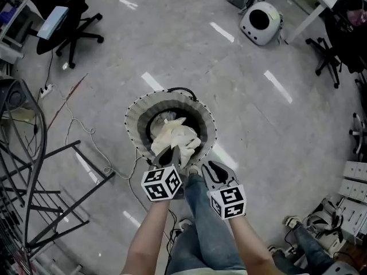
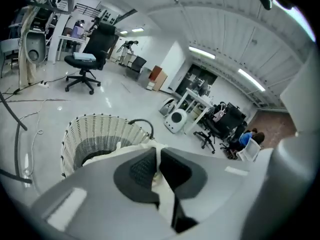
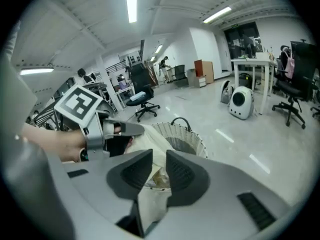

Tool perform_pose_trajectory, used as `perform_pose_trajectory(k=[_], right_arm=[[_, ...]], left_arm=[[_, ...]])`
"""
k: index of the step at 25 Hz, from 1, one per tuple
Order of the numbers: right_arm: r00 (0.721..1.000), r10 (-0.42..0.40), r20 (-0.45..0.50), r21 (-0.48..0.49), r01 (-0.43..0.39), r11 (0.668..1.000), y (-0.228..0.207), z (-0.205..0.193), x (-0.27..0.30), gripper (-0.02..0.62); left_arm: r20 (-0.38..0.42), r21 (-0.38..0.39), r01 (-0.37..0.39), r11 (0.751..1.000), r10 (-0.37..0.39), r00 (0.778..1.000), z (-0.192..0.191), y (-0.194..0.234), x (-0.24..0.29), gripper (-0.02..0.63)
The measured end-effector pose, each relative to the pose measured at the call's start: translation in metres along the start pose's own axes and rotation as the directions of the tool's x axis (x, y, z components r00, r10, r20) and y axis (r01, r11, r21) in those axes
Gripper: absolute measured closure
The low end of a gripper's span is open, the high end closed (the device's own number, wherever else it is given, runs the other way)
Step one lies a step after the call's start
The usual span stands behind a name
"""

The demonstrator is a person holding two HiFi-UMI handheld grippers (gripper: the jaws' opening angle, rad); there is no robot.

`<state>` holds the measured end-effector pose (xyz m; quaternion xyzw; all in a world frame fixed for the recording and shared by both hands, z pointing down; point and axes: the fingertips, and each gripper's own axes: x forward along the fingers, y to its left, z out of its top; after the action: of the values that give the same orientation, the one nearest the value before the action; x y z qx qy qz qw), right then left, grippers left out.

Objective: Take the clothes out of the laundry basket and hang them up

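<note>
Left gripper [image 1: 170, 156] is pinching the cream garment [image 1: 175, 135] between jaws that are all but together, a fold of the cloth caught between the pads. The garment is hanging bunched above the mouth of the laundry basket [image 1: 135, 110], with its lower part trailing inside the rim.

Judging by this, the step in hand is taking this piece out of the basket. The next move is calling for getting the trailing cloth clear of the rim, then finding an edge to spread it for hanging.

The right gripper [image 1: 209, 169] is sitting just beside the left, on the person's side of the basket. Its jaws are standing a little apart with cream cloth showing in the gap, and the pads are not visibly pressing on it, so it is probably gripping nothing.

A black metal rack [image 1: 34, 171] is standing to the left, well apart from the basket, and is likely where the garment is going.
</note>
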<state>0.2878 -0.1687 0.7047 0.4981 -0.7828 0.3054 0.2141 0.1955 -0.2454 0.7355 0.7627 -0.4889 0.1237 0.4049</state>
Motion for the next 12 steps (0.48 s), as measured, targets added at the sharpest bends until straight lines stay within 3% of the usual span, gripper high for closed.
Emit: perform_pose_trajectory(k=[5, 12], right_arm=[[0.997, 0.060, 0.041, -0.057, -0.057, 0.997, 0.046, 0.015, -0.051, 0.465], [0.985, 0.133, 0.114, -0.109, -0.120, 0.987, 0.105, 0.044, -0.128, 0.382]], left_arm=[[0.115, 0.059, 0.085, 0.995, -0.091, 0.989, 0.041, -0.070, -0.082, 0.584], [0.245, 0.137, 0.160, 0.977, -0.191, 0.951, 0.082, -0.152, -0.204, 0.584]])
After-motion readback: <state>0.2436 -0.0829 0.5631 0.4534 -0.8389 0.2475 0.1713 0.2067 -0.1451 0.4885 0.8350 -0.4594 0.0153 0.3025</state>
